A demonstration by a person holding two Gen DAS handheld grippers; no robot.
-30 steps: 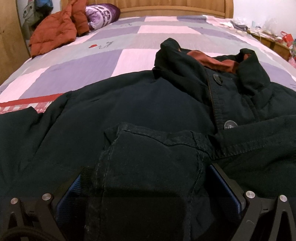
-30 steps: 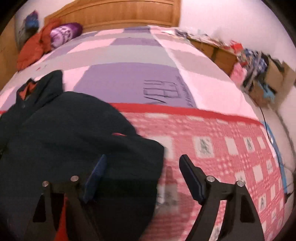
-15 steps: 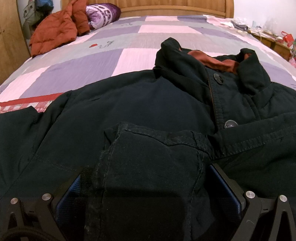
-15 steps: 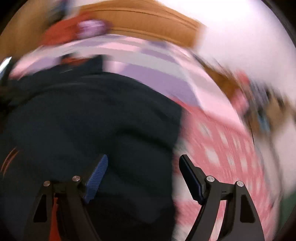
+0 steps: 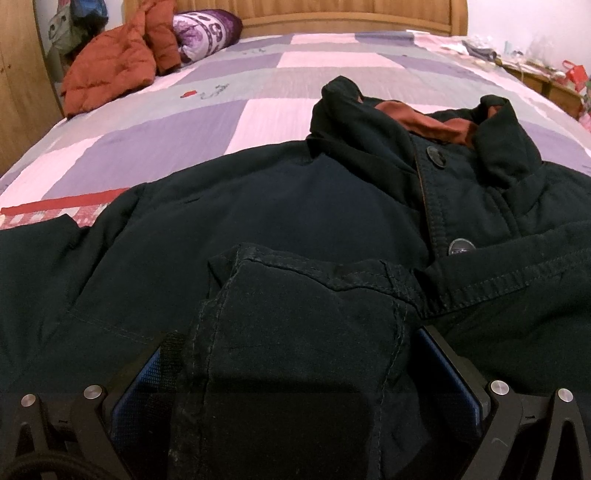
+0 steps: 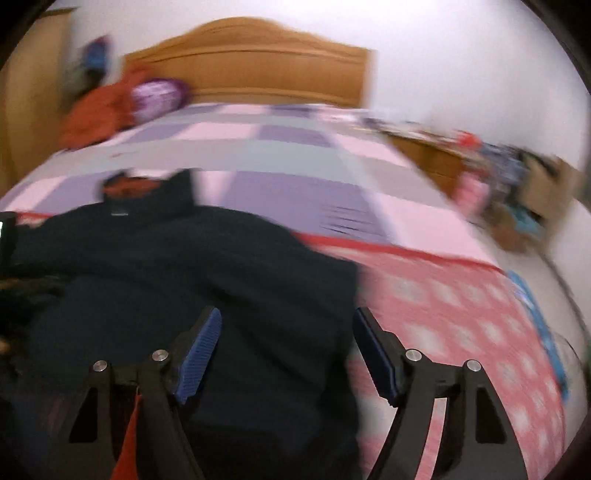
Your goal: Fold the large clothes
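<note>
A large dark navy jacket [image 5: 258, 206] lies spread on the bed, buttoned, its collar with rust lining [image 5: 424, 122] toward the headboard. A folded sleeve cuff [image 5: 303, 295] lies across the jacket's chest and fills the gap between the blue pads of my left gripper [image 5: 295, 339], which is shut on it. In the blurred right wrist view, my right gripper [image 6: 287, 314] hovers over the jacket's [image 6: 184, 258] right side near its edge. Its jaws are closing, still wide apart, and the pads press on nothing.
The patchwork bedspread [image 5: 184, 122] runs back to a wooden headboard [image 5: 351, 14]. An orange puffy coat [image 5: 110, 70] and a purple pillow [image 5: 207, 31] sit at the far left corner. Cluttered low furniture [image 6: 498, 166] lines the bed's right side.
The right gripper has swung from the pink bedspread beside the jacket to above the jacket, and its fingers stand slightly closer. The left gripper and the sleeve cuff have not moved.
</note>
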